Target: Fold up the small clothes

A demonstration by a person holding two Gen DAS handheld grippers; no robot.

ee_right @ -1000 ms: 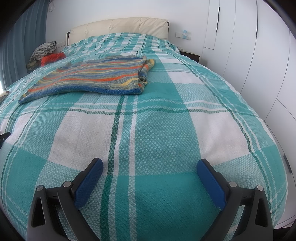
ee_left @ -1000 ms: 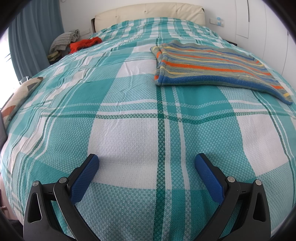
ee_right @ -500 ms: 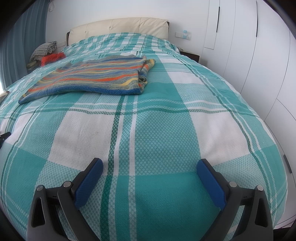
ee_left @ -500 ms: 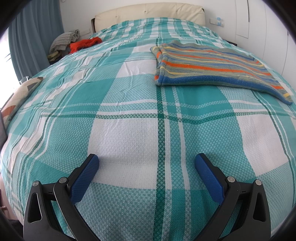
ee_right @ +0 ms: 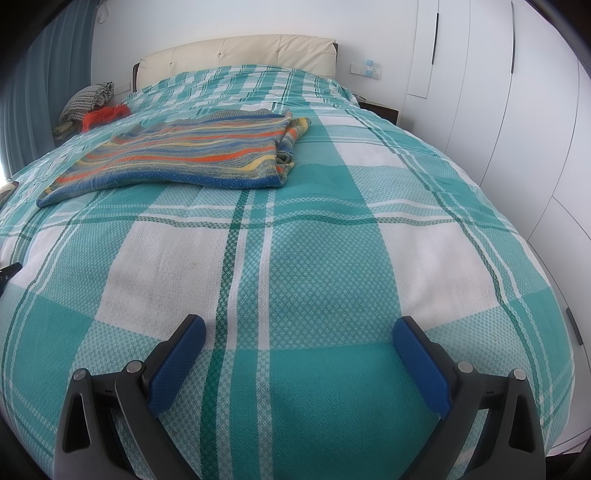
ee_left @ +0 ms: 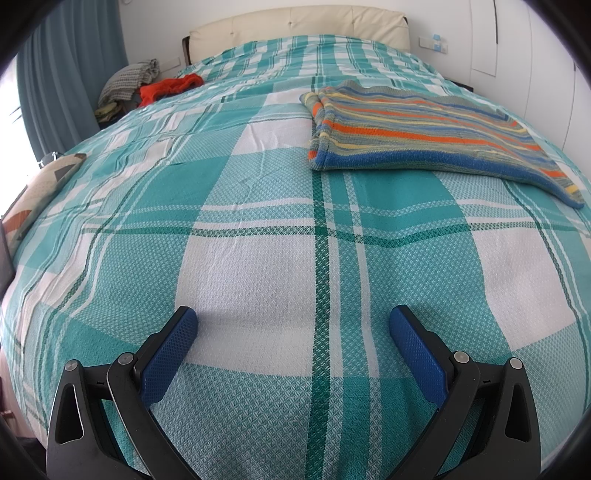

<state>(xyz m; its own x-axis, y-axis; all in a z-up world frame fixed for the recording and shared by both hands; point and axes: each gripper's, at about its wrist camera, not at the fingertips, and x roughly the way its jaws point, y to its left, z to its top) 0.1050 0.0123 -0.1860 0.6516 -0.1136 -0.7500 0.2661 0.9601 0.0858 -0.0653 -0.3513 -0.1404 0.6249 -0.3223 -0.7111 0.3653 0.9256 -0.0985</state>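
A striped knit garment (ee_left: 417,136), orange, blue and yellow, lies flat and folded on the teal plaid bedspread (ee_left: 258,206), far from both grippers. It also shows in the right wrist view (ee_right: 192,155), left of centre. My left gripper (ee_left: 293,321) is open and empty, low over the near part of the bed. My right gripper (ee_right: 299,330) is open and empty, also over the near end of the bedspread (ee_right: 332,240).
A red garment (ee_left: 170,86) and a grey knit pile (ee_left: 129,79) lie at the far left by the cream headboard (ee_left: 295,22). A teal curtain (ee_left: 55,85) hangs left. White wardrobe doors (ee_right: 498,110) stand right. A patterned cushion (ee_left: 40,192) lies at the left bed edge.
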